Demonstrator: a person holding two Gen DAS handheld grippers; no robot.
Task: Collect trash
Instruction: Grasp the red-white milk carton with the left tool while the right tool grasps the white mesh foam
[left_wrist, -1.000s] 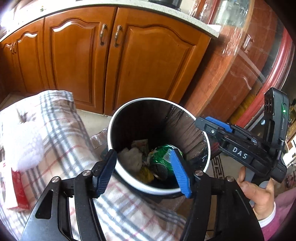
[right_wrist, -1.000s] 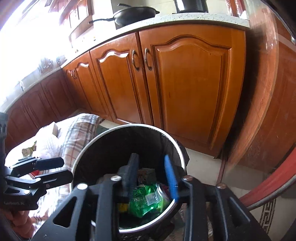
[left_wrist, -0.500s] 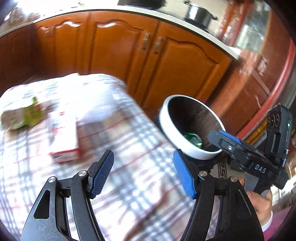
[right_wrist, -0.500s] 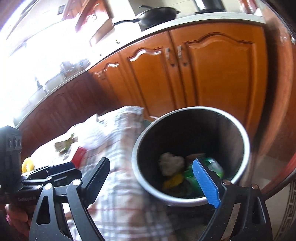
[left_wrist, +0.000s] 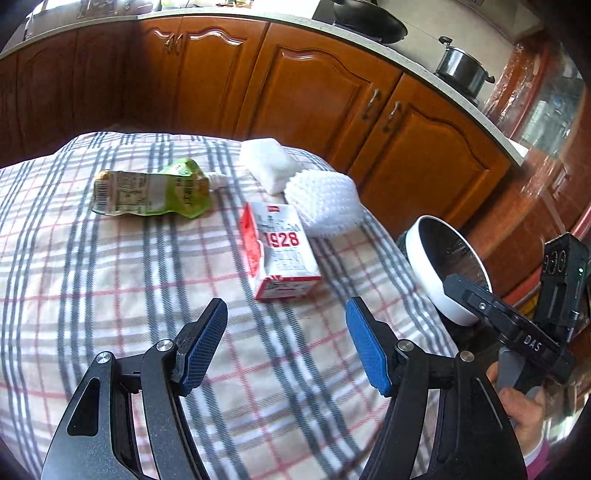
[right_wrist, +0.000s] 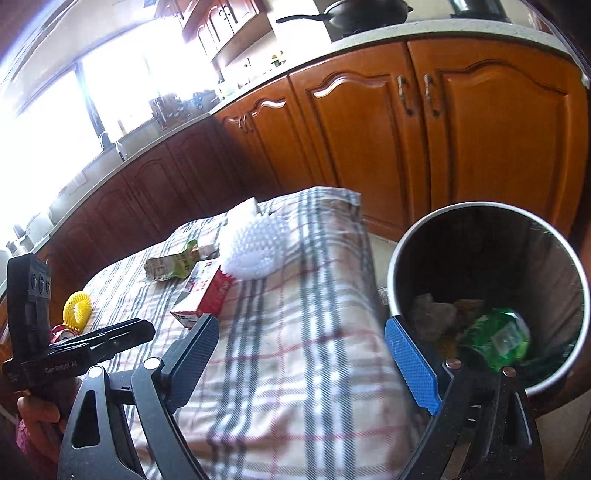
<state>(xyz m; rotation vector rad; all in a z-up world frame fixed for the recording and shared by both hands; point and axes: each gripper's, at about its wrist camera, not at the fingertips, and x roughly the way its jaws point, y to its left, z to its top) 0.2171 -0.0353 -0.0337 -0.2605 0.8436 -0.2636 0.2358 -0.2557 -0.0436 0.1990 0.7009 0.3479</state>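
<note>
The left gripper (left_wrist: 286, 343) hangs over the plaid cloth (left_wrist: 110, 295) with its blue-padded jaws spread wide and nothing between them. Just ahead of it on the cloth lies a red-and-white carton (left_wrist: 279, 251) printed with "1928", resting on its side. Beyond the carton, toward the wooden cabinets (left_wrist: 314, 92), sit a white knobbly foam piece (left_wrist: 325, 201) and a white block (left_wrist: 267, 164), the two touching or nearly so, and to their left a crumpled green pouch (left_wrist: 151, 192) with a white spout. The right gripper (right_wrist: 299, 354) is likewise wide apart and empty (one finger over the cloth, the other over the bin's edge). The trash bin (right_wrist: 397, 258), white-rimmed and dark inside, stands on the floor just beside the cloth-covered surface; inside it lie a crushed green wrapper (right_wrist: 498, 339), a greyish wad of paper (right_wrist: 432, 317) and something yellowish under them that is too dim to identify. In the right wrist view a yellow ring-shaped item (right_wrist: 77, 308) sits on the far left of the cloth, partly behind the left gripper's body, well apart from the carton.
</note>
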